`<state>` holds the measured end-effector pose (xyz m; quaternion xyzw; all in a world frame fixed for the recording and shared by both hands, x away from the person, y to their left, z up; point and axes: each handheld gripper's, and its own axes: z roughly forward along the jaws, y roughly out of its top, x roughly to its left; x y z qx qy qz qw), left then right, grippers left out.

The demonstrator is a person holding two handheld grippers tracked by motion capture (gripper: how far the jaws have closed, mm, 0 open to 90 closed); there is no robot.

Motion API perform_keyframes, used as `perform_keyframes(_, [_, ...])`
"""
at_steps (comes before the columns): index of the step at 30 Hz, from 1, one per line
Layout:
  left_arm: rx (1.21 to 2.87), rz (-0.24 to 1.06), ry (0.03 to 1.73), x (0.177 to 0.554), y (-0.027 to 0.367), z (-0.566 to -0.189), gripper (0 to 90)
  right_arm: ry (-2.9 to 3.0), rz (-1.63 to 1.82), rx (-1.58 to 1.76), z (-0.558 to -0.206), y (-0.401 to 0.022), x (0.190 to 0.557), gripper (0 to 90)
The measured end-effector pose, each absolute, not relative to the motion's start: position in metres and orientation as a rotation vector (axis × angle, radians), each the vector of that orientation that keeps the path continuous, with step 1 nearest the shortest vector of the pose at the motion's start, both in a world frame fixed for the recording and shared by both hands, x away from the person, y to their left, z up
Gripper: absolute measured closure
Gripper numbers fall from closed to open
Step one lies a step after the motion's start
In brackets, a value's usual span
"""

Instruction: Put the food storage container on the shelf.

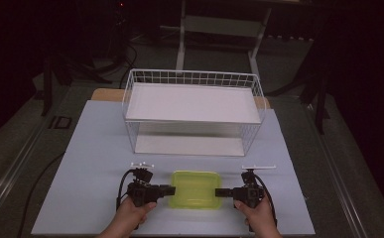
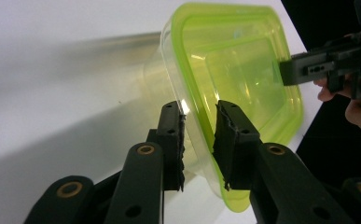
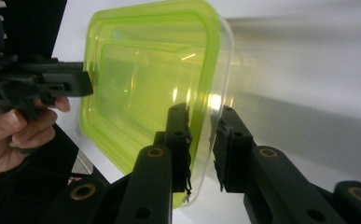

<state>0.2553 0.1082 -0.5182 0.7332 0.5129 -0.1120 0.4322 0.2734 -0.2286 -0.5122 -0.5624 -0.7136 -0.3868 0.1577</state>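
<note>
In the high view I see the tabletop (image 1: 90, 148), pale grey-blue, with a white wire basket (image 1: 193, 110) standing at its far half. Near my edge lies a yellow-green plastic container (image 1: 196, 189), between the two grippers. My left hand (image 1: 130, 214) comes in from the bottom and holds the left gripper (image 1: 170, 189), which points to the right and reaches the left side of the container. My right hand (image 1: 256, 214) holds the right gripper (image 1: 218, 192), which points to the left and reaches the right side. Both forearms are low and slightly turned inward. A black cable loops from each gripper.

In the left gripper view the two black fingers (image 2: 172, 140) rise from the bottom and stand one on each side of the container's rim (image 2: 194, 126). A narrow gap is between them, and the rim passes through this gap; I cannot tell whether the pads really press on it. The container looks tilted here, with its open side turned to the right. Farther off, the other gripper touches the opposite rim.

In the right gripper view the fingers (image 3: 178, 135) also stand on both sides of the rim (image 3: 205, 116), slightly apart, with the clear wall between them. Whether they pinch it firmly I cannot tell. At the left, the other hand (image 3: 15, 128) holds its gripper against the far rim.
</note>
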Motion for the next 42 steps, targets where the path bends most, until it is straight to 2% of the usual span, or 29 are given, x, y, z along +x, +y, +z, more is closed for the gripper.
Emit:
perform_keyframes(4, [1.820, -0.258, 1.277, 0.252, 0.109, -0.514, 78.8, -2.061, -1.128, -1.611, -0.507, -0.227, 0.270, 79.3])
perform_keyframes(32, [1.693, -0.127, 1.245, 0.276, 0.123, -0.470, 81.0, -2.152, -1.318, -1.575, -0.458, -0.213, 0.299, 79.3])
perform_keyframes(42, [1.688, -0.088, 1.241, 0.291, 0.124, -0.469, 81.0, -2.168, -1.370, -1.594, -0.456, -0.209, 0.313, 79.5])
